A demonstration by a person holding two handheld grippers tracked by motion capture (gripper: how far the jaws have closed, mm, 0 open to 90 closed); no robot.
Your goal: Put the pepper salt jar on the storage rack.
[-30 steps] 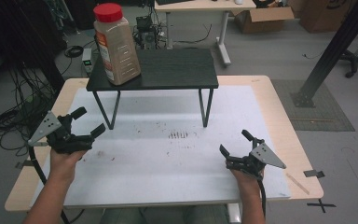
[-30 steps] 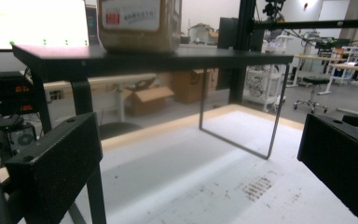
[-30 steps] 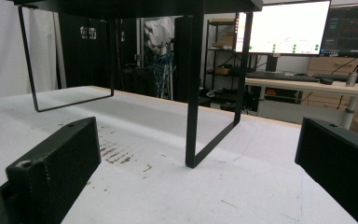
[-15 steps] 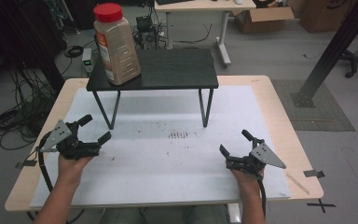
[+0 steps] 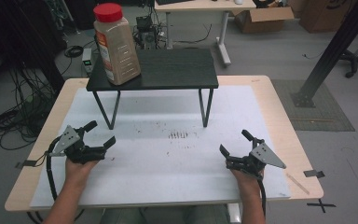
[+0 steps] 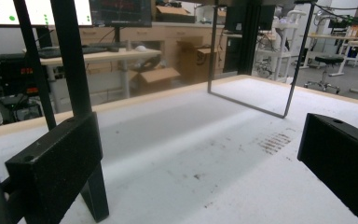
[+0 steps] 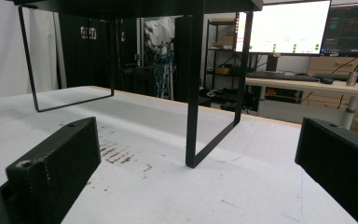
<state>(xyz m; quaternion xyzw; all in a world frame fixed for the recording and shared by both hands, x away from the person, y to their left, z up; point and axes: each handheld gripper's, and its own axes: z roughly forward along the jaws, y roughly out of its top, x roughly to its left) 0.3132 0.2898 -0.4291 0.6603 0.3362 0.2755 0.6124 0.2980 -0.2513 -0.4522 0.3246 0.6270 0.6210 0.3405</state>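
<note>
The left gripper (image 5: 95, 137) has come lower and nearer the person since a second ago; the right gripper (image 5: 237, 145) stays put — both rest wide open, holding nothing; the jar (image 5: 116, 44) stands upright on the black stand (image 5: 177, 70), well apart, probably awaiting a reach.

The right gripper (image 7: 198, 172) hangs low over the white worktop (image 7: 168, 186), its two black jaws wide apart with nothing between them. Ahead stands a black stand (image 7: 193, 93): one looped metal leg plants on the worktop straight in front, another sits farther off toward the far left, and the dark shelf top runs along the upper edge. Reddish-brown stains (image 7: 116, 154) mark the white surface just before the near leg, close to the left jaw. Beyond the worktop's far edge a lit monitor (image 7: 284, 25) stands above a desk with a keyboard (image 7: 279, 74).
</note>
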